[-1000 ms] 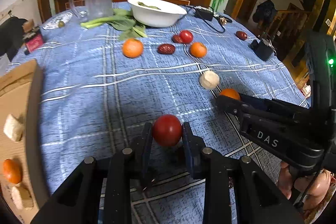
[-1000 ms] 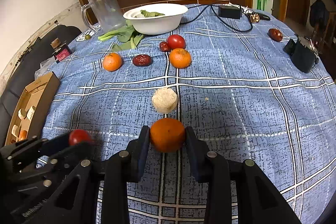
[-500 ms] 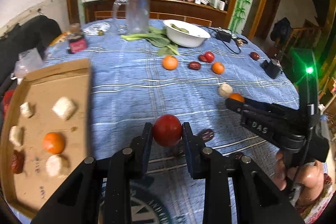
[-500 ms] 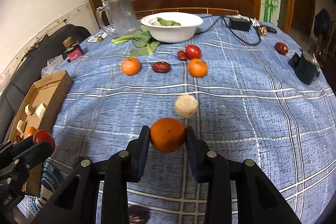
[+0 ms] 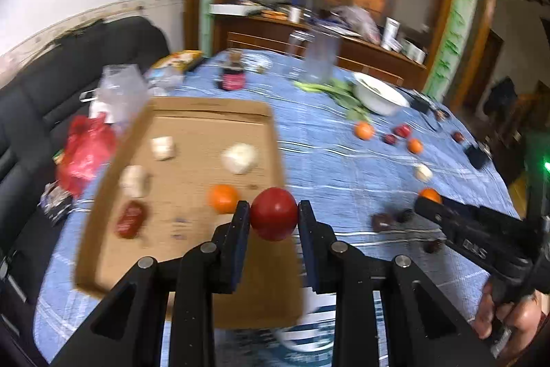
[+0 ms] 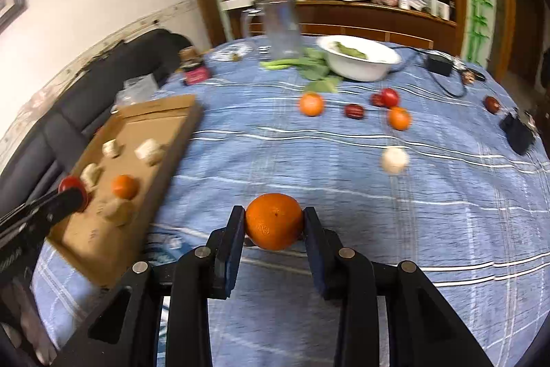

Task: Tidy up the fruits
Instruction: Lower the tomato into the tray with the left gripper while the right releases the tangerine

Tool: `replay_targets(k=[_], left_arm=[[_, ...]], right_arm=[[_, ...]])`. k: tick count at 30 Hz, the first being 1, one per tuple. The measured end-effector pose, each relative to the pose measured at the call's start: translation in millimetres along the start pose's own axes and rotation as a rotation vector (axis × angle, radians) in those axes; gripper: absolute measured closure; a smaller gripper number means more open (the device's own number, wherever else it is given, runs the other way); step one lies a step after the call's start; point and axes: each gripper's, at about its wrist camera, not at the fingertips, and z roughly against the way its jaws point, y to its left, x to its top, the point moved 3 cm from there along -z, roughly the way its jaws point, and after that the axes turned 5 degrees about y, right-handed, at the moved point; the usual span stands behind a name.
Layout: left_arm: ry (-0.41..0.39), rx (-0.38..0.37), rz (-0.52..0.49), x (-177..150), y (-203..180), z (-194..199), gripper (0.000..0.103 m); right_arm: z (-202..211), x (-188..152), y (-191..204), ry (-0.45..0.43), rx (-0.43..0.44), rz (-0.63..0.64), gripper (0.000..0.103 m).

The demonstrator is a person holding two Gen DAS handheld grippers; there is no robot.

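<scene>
Left wrist view: left gripper clamps tomato, tray at 10 o'clock. Right gripper clamps orange.

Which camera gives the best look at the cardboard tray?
The left wrist view: the cardboard tray lies nearly whole ahead, its contents countable, though blurred. The right wrist view shows the tray only obliquely at the left edge, partly behind the left gripper.
</scene>
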Motion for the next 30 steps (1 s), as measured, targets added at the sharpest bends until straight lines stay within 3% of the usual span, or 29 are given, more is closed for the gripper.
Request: replay_targets(k=[6,12,19,30], left_arm=[[-0.026,0.091,0.103,-5.3,63.7,13.1,0.076],[-0.010,0.103,0.176,-16.8,104.7,13.0,0.075],[0.013,0.095,0.196,-25.7,119.1,-0.1,0.075],[0.029,0.096,0.186,-28.1,120.4,-15.2,0.075]], right_arm=[[-1.5,-2.7,64.3,0.023,0.087,0.085,0.066],[-14.6,-11.2,123.4,0.064,0.140,0.182,0.066],[-38.2,-22.8,170.6,0.102,0.165,0.265,0.066],[-69.5,-29.1,191.3,0.155,0.153,0.277,0.066]])
